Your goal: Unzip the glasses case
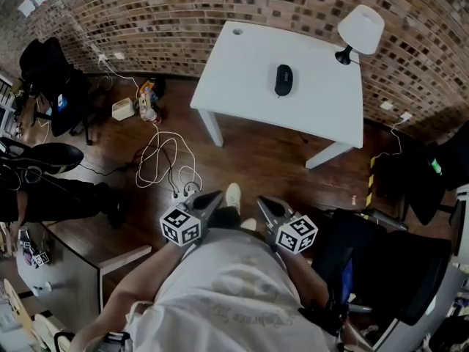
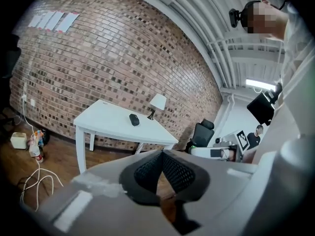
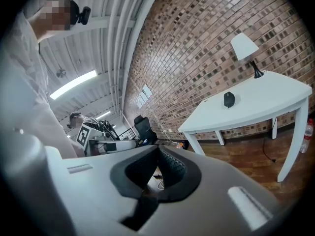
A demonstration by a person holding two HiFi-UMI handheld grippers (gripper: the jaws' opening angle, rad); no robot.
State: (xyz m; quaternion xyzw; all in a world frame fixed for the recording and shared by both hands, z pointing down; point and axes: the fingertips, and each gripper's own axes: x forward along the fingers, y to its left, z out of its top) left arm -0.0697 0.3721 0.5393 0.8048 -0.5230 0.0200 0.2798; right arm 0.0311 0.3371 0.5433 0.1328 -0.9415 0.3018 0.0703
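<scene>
The black glasses case [image 1: 283,79] lies closed in the middle of a white table [image 1: 242,64] across the wooden floor, far from both grippers. It also shows small in the left gripper view as the case [image 2: 134,120] and in the right gripper view as the case [image 3: 229,99]. My left gripper [image 1: 212,199] and right gripper [image 1: 265,204] are held close to the person's body, side by side, pointing toward the table. Both are shut with nothing between the pads: left gripper [image 2: 161,154], right gripper [image 3: 158,149].
A white lamp [image 1: 360,29] stands on the table's far right corner. White cables [image 1: 165,160] and a small white box [image 1: 122,108] lie on the floor to the left. Black office chairs stand at right [image 1: 396,270] and far left [image 1: 51,79]. A person [image 2: 256,134] is in the background.
</scene>
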